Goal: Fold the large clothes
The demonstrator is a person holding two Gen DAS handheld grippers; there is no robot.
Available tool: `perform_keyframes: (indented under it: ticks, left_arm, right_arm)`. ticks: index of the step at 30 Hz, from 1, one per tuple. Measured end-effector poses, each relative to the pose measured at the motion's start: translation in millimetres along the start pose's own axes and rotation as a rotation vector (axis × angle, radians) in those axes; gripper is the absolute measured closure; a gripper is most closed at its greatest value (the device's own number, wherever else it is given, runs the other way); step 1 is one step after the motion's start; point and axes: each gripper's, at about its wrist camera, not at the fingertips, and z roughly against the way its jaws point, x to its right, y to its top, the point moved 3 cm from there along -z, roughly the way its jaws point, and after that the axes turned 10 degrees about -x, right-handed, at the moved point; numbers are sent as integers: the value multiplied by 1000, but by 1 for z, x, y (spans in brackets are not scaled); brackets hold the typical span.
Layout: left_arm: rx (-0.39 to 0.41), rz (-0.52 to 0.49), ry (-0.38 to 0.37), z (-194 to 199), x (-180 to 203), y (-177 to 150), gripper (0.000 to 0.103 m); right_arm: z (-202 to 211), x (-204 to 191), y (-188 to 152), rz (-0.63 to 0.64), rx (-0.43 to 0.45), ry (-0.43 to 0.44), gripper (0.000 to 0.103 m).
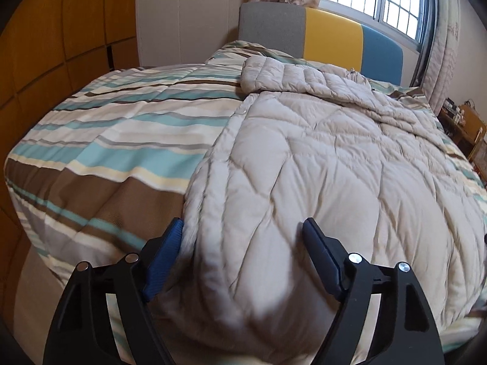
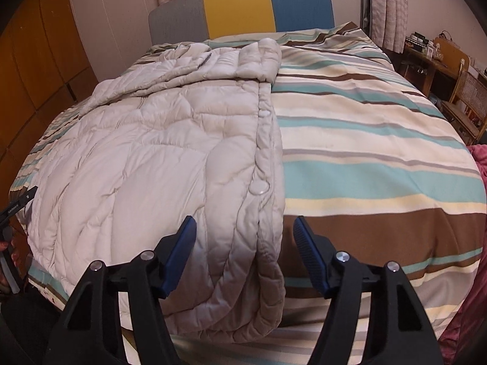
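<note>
Here, puffy beige quilted coat [image 2: 158,152], flat.

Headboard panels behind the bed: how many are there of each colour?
Grey headboard panel: 1
Yellow headboard panel: 1
Blue headboard panel: 1
Total: 3
</note>
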Motion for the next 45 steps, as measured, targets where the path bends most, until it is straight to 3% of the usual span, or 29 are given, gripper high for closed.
perform_keyframes:
  ticks: [9, 11, 12, 13, 15, 18, 24, 33, 39, 45]
  left_arm:
    - [-44, -43, -60, -1, 2, -23, 26]
    - [-47, -51, -73, -1, 5, -24, 37]
    - [-47, -61, -75, 0, 8, -24, 53]
    - [-35, -80, -67, 3, 13, -23, 60]
    - [3, -99, -57, 11, 17, -20, 79]
    - [53, -66, -96, 24, 17, -9, 89]
    - [170, -49, -164, 48, 28, 36, 92]
    - [208, 18, -208, 35, 37, 104, 92]
    - [193, 29, -203, 16, 38, 145, 92]
    - [121, 73, -227, -13, 34, 192, 92]
  right_arm:
    - [-10, 1, -23, -47, -98, 58, 43]
    - [-9, -3, -23, -33, -101, 67, 55]
    - [-9, -6, -23, -16, -98, 70, 65]
    - [-7, -9, -23, -4, -90, 69, 74]
    - [1, -14, -20, 16, -49, 73, 84]
    - [11, -16, -10, 10, 5, 102, 89]
    - [28, -23, 17, 19, 95, 138, 90]
    - [48, -27, 72, -9, 221, 181, 90]
    - [36, -17, 112, -86, 234, 234, 90]
    - [19, -10, 156, -149, 230, 262, 90]
